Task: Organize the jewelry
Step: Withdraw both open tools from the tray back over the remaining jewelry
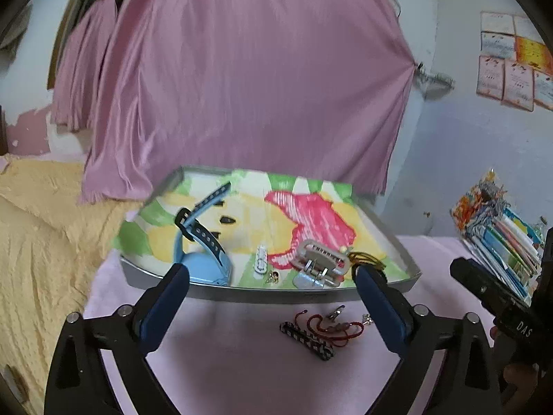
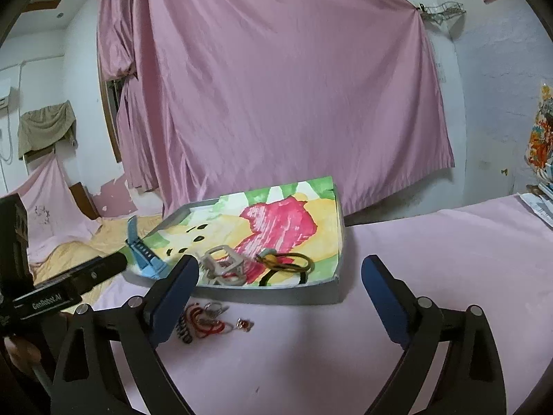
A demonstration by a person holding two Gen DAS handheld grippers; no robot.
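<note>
A grey tray point(image 1: 262, 292) with a colourful lining holds a blue watch point(image 1: 204, 263), a white hair clip point(image 1: 260, 258), a grey claw clip point(image 1: 319, 259), small earrings point(image 1: 273, 277) and dark-and-gold hair ties point(image 1: 366, 259). On the pink cloth in front of the tray lie a black beaded clip point(image 1: 306, 340), red cords point(image 1: 340, 328) and a small stud point(image 2: 244, 325). My left gripper point(image 1: 273, 311) is open and empty above that cloth, just before the tray. My right gripper point(image 2: 280, 297) is open and empty, near the tray's point(image 2: 276, 292) front right corner.
A pink curtain point(image 1: 249, 79) hangs behind the tray. A yellow blanket point(image 1: 38, 228) lies to the left. A stack of books and papers point(image 1: 497, 242) stands at the right of the table. The right gripper's body point(image 1: 501, 297) shows at the right edge.
</note>
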